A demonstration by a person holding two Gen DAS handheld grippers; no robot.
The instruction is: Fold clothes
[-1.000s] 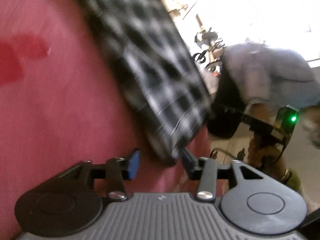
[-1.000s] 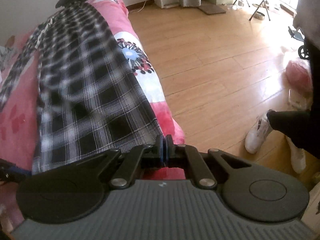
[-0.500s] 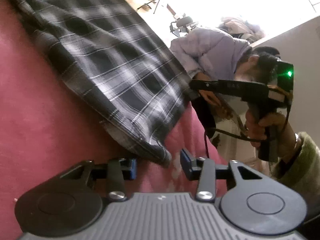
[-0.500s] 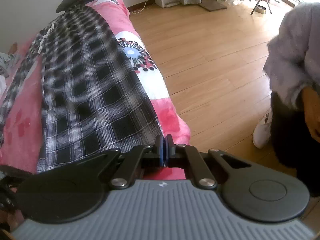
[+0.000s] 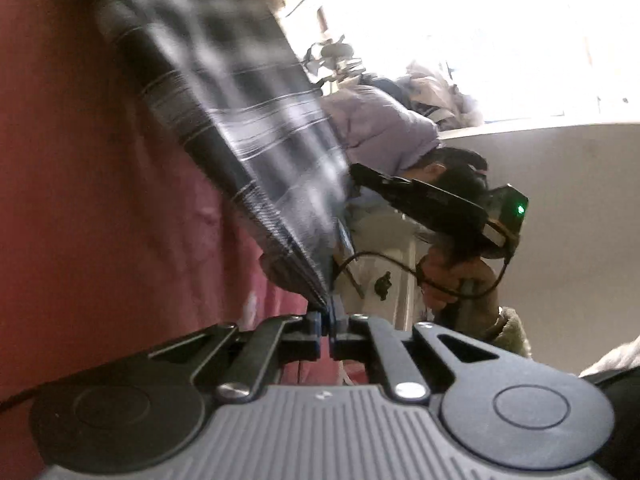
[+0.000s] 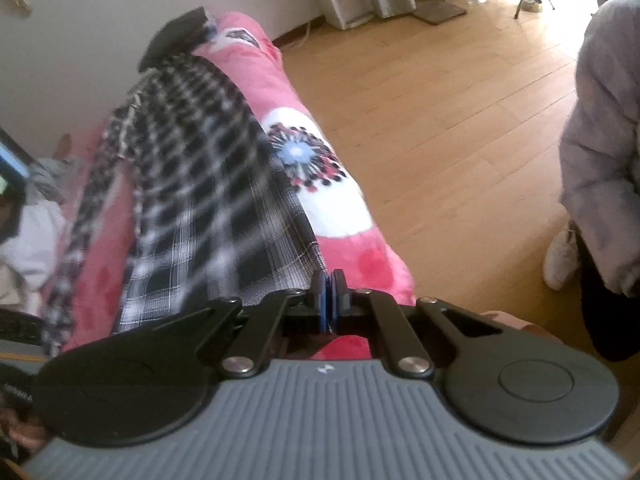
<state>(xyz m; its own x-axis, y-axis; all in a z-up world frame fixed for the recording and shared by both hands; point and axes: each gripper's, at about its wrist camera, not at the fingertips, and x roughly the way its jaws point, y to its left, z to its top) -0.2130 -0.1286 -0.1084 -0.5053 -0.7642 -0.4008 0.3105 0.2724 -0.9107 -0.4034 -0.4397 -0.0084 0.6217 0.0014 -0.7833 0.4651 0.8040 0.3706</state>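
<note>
Two grippers pinch one plaid garment point(image 6: 208, 200), each at a corner of its near hem, and the cloth stretches away from them over a pink bedspread point(image 6: 352, 216).

From the left wrist view, the left gripper point(image 5: 326, 322) has its blue pads pressed together on the corner of the checked fabric point(image 5: 248, 152), which rises taut and blurred from the jaws toward the upper left. Dark red bedding point(image 5: 100, 200) fills the left side of this view. Only here can the other tool be seen from outside: the right gripper point(image 5: 360, 174) reaches in from the right as a long black bar with a green light, its handle wrapped by a hand point(image 5: 456, 280) in a fuzzy cuff, a cable looping beneath. Behind it stands a person in a pale lilac jacket point(image 5: 380, 124), against a bright window.

The right wrist view alone shows the whole layout. The right gripper point(image 6: 330, 300) is clamped on the hem's right corner, angled steeply down over the bed edge. The garment runs lengthwise up the bed, a sleeve trailing along its left side, toward a dark object point(image 6: 176, 36) at the far end. A flower print point(image 6: 300, 156) lies just right of the cloth. Wooden floor point(image 6: 440, 120) spreads to the right, where the jacketed person and a white shoe point(image 6: 560, 256) appear.
</note>
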